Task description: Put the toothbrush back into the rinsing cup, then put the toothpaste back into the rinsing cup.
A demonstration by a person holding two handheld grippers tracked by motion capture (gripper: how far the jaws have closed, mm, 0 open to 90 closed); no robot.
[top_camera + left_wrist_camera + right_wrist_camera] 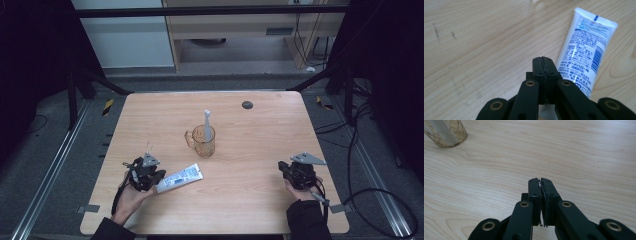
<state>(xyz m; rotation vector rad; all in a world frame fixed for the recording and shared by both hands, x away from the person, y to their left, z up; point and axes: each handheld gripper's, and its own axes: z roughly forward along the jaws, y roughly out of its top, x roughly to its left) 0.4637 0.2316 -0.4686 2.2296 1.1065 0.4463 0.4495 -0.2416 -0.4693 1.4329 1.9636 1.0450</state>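
Observation:
A white toothpaste tube [180, 177] with blue print lies flat on the wooden table [250, 130], front left. My left gripper [150, 176] rests right beside its lower end, jaws pressed together with nothing between them; in the left gripper view the tube [584, 52] lies just right of the shut gripper [543, 60]. An amber glass mug [202, 140] stands mid-table with a white toothbrush [207, 125] upright in it. My right gripper [287, 169] sits at the front right, shut and empty [540, 181], with the mug's base [445, 132] far off at upper left.
A small dark round disc [247, 104] lies near the table's far edge. Cables trail over the floor on the right [370, 200]. Metal frame rails [45, 175] run along both sides of the table.

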